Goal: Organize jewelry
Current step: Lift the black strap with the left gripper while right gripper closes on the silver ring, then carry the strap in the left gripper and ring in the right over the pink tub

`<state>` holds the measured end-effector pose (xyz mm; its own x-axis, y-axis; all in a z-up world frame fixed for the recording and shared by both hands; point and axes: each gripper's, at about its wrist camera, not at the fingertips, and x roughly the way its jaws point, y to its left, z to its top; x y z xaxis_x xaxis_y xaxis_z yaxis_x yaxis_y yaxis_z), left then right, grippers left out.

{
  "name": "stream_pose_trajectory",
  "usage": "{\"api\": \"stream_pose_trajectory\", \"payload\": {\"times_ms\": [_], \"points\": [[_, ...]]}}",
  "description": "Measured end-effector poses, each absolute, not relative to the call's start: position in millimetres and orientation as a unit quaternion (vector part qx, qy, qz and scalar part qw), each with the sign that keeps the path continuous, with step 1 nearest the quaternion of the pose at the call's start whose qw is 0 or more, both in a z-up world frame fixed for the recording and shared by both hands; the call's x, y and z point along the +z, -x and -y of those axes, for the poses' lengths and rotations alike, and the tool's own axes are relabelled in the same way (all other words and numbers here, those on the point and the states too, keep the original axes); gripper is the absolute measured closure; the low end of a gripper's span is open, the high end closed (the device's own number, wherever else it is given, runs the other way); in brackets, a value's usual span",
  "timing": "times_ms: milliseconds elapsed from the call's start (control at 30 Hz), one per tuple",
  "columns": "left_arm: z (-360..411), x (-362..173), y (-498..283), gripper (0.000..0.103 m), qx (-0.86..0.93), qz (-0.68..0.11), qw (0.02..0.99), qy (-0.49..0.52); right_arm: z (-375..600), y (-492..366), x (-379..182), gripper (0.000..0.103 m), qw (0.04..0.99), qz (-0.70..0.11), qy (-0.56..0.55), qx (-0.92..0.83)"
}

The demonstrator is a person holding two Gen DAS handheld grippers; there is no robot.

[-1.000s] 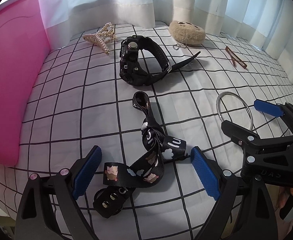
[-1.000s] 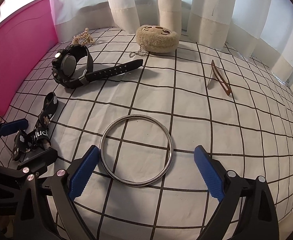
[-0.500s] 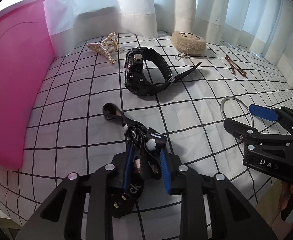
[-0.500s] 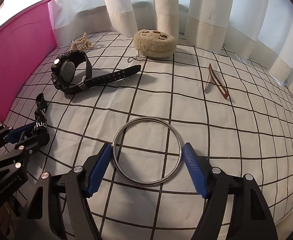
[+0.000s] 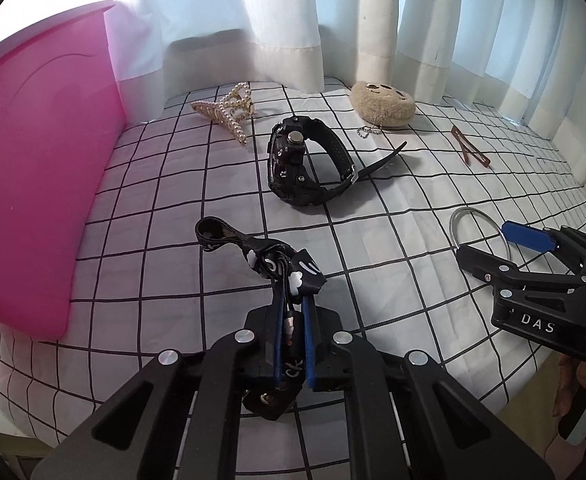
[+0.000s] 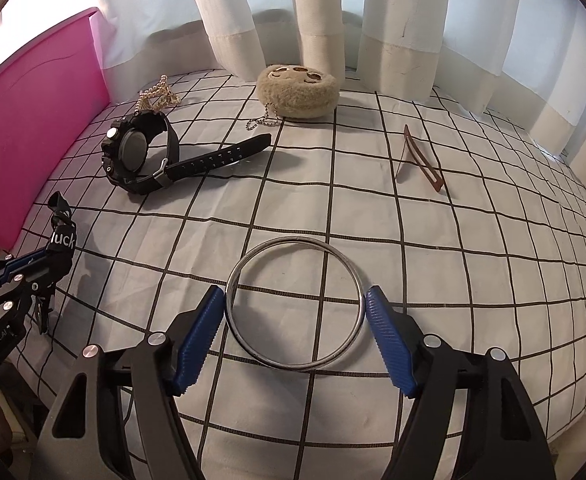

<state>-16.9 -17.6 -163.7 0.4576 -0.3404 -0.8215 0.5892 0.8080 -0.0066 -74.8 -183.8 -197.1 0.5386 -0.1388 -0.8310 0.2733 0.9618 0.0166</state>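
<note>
**Left wrist view: strap pinched, ring bracketed**

Left wrist camera is showing the left gripper (image 5: 292,344) clamping its blue pads tight on a black printed strap (image 5: 277,264), whose looped end is trailing out over the checked sheet (image 5: 153,216) on the near side of the black watch (image 5: 297,168). The strap's studded tail is hanging below the jaws.

The right gripper (image 6: 295,336) is sitting with its fingers partly spread, one blue pad just outside each side of the silver ring (image 6: 295,304); whether the pads are touching the metal I cannot tell. The ring is lying flat on the sheet, nearer the camera than the watch and to its right.

Beyond the watch, a pearl hair claw (image 5: 229,114) is lying toward the curtain (image 5: 277,20), and a plush pouch (image 6: 297,90) with a bead chain is resting behind the watch strap. A brown hair clip (image 6: 421,158) is lying well to the watch's right. A pink bin (image 5: 33,168) is standing left of the watch.
</note>
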Motion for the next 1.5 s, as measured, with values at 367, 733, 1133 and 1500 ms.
{"api": "stream_pose_trajectory", "payload": {"times_ms": [367,733,1133,1500], "points": [[15.7,-136.0,20.4,0.095,-0.280,-0.420,0.853,-0.134,177.4,77.7,-168.7,0.033,0.884,-0.451,-0.062,-0.110],[7.4,-102.6,20.0,0.095,-0.270,-0.397,0.868,-0.124,171.3,78.7,-131.6,0.033,0.896,-0.431,-0.048,-0.097],[-6.2,-50.8,18.2,0.095,-0.259,-0.355,0.893,-0.099,154.1,71.4,-85.4,0.033,0.914,-0.399,-0.019,-0.072],[-34.6,11.5,11.8,0.095,-0.245,-0.305,0.918,-0.066,124.5,44.7,-26.9,0.033,0.939,-0.342,0.018,-0.038]]}}
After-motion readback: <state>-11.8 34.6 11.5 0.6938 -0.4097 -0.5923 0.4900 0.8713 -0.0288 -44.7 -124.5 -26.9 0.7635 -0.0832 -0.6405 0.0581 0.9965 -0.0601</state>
